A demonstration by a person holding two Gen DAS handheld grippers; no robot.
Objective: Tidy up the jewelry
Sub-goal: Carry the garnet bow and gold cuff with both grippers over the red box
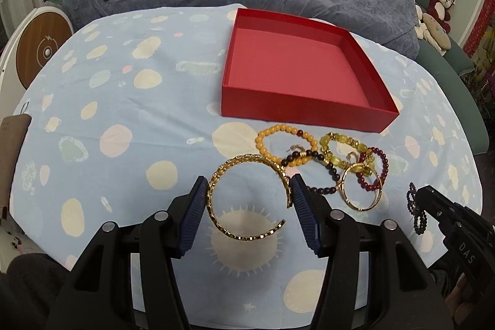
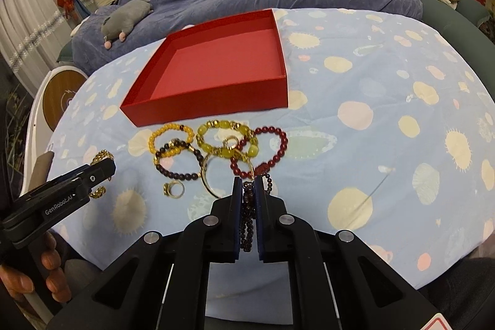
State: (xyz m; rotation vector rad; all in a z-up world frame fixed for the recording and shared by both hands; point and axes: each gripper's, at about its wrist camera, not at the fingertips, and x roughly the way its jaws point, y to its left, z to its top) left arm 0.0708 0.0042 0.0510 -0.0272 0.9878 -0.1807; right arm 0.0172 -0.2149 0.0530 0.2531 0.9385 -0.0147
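Gold bangle spans the left gripper; right gripper pinches half-hidden dark beads.

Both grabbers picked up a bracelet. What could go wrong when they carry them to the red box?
The open gold chain-link bangle is pinched only at its sides by the left gripper, so it might twist and slip out. The dark purple beaded bracelet dangles from the shut right gripper close to the dark red beaded bracelet, so it might snag. The empty red cardboard box could be nudged.

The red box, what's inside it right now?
The red box shows only its bare pink floor in both views; no jewelry inside. Its near wall hides a thin strip of floor.
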